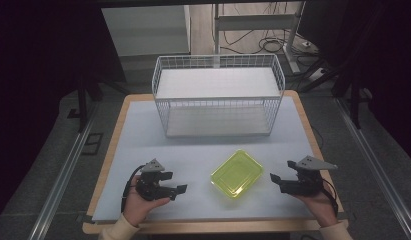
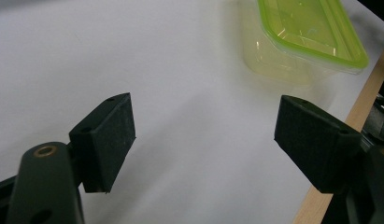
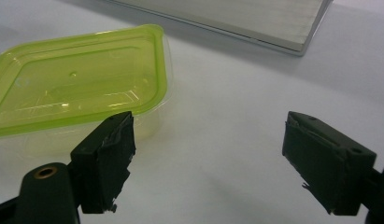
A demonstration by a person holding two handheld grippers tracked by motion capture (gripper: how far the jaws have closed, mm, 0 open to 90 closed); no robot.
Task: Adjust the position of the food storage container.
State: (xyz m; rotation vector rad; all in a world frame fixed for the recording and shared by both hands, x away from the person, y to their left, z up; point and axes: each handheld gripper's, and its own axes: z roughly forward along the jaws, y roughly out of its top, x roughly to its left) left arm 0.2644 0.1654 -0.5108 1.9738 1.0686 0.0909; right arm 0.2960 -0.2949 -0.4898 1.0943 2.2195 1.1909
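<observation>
Yellow-green plastic marks the lidded container, which is set on the white-covered desk at about 6 o'clock from the wire basket, turned at a slant to the desk's edges. It is seen between the two claws, apart from both.

In the high view, the left claw is held in the person's left hand at roughly 8 o'clock from the container, its jaws pointed toward 3 o'clock. The jaws are spread wide, and nothing is gripped; in the left gripper view only bare desk surface is seen between them, with the container up at about 1 o'clock beyond the far jaw.

The right claw is held in the right hand at about 4 o'clock from the container, pointed toward 9 o'clock. Its jaws are likewise spread wide and empty. In the right gripper view the container is seen at 10 o'clock, just behind one jaw, whether touched cannot be told, and the base of the basket is seen at 12 o'clock.
</observation>
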